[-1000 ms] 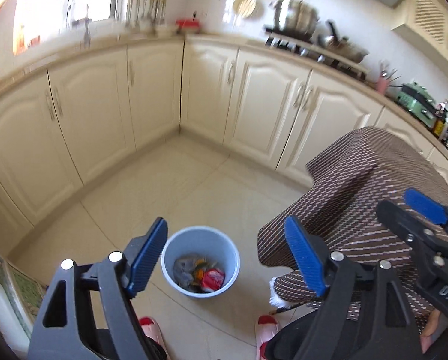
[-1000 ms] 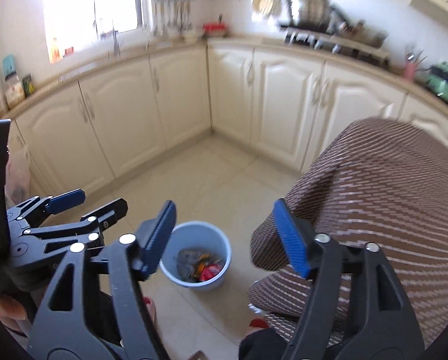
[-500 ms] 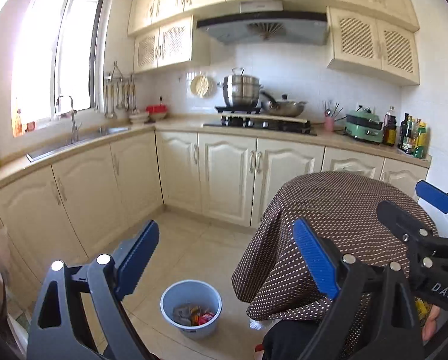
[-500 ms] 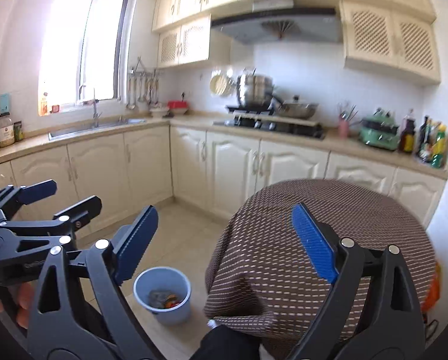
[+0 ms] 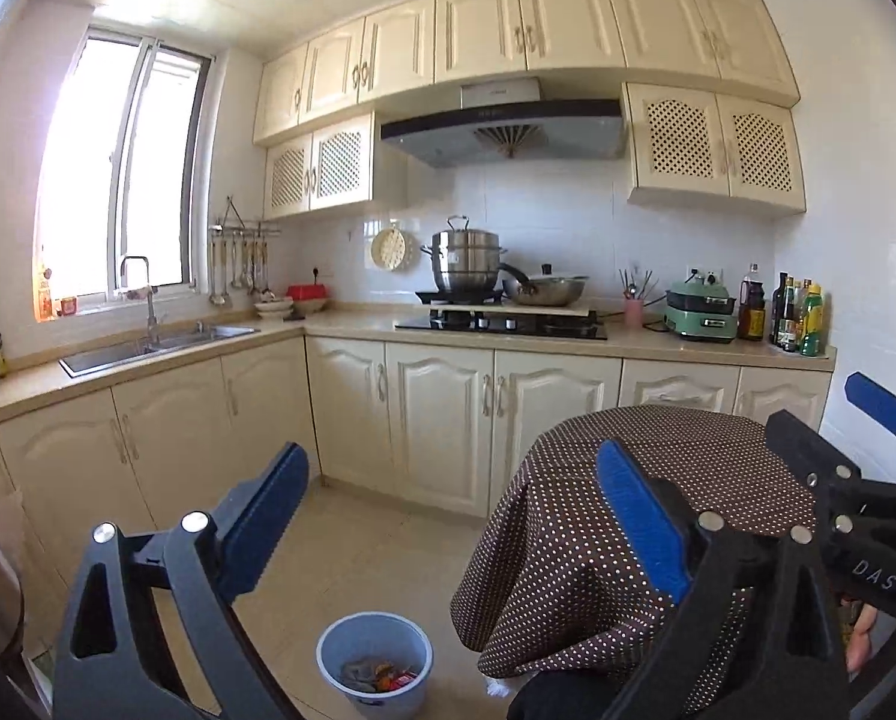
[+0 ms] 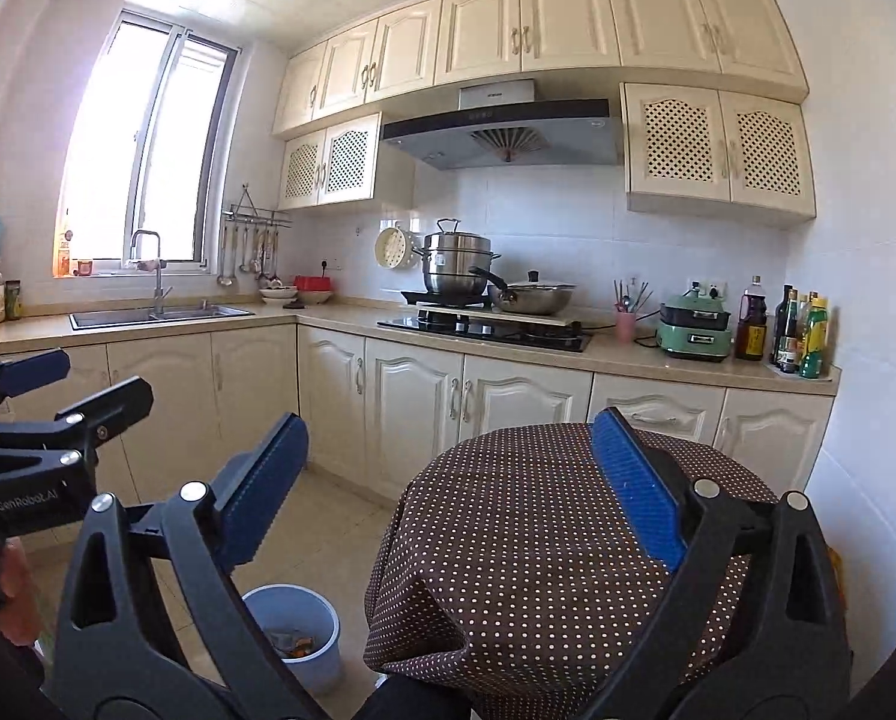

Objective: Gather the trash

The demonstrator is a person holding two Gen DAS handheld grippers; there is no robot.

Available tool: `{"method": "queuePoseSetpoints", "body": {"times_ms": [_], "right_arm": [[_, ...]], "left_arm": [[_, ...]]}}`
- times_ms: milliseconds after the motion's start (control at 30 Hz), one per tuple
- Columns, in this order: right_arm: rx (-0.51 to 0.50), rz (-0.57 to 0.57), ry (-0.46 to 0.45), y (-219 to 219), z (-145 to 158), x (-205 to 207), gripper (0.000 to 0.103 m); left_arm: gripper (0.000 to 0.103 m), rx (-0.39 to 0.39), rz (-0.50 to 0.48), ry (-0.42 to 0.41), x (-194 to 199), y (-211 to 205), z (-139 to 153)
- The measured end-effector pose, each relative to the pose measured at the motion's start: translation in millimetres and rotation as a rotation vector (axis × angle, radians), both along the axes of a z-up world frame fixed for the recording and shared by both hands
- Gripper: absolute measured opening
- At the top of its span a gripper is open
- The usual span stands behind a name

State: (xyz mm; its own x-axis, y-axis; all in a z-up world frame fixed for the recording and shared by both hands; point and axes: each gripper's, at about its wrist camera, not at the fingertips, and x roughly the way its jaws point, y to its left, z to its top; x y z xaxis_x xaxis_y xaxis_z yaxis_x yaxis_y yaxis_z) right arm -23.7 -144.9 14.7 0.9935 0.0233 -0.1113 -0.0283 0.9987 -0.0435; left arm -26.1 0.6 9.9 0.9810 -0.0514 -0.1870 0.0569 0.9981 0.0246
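both grippers held level, looking across the kitchen; neither holds anything. left gripper (image 5: 451, 513) jaws spread wide, blue pads well apart, nothing between them. right gripper (image 6: 448, 483) likewise spread wide and empty. task's thing: blue trash bin (image 5: 374, 663) stands upright on the tiled floor (image 5: 387, 546), just beside the hanging edge of the brown dotted tablecloth (image 5: 568, 540) that covers a round table. inside the bin, mixed trash (image 5: 378, 673) shows: grey scraps, something orange and red, low in the bottom. in the right wrist view the bin sits at the lower left, partly behind that gripper's left finger. key relation: bin lies below and ahead of both grippers, left of the table; in the left wrist view it sits almost centred under the gap between the fingers, so the left hand looks the nearer and better lined up, while the right gripper points more over the tabletop. bin has no real long axis, round mouth facing up, so any approach is from above. no loose trash visible on the tabletop or the visible floor; part of the floor is hidden by cloth and grippers. judgement: collecting looks mostly done, or the next piece lies out of view. counter, stove (image 5: 502, 324) and sink (image 5: 153, 345) appear untouched by the task.
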Motion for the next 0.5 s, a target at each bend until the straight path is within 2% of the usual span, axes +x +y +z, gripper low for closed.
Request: {"method": "queuePoseSetpoints", "body": {"times_ms": [100, 500], "right_arm": [[-0.002, -0.005, -0.009, -2.5, 0.1, -4.4, 0.095], [0.0, -0.011, -0.006, -3.9, -1.8, -8.8, 0.095]], "left_arm": [[0.095, 0.016, 0.009, -0.019, -5.0, -6.3, 2.4], [0.095, 0.036, 0.025, -0.005, -5.3, -11.3, 1.1]]}}
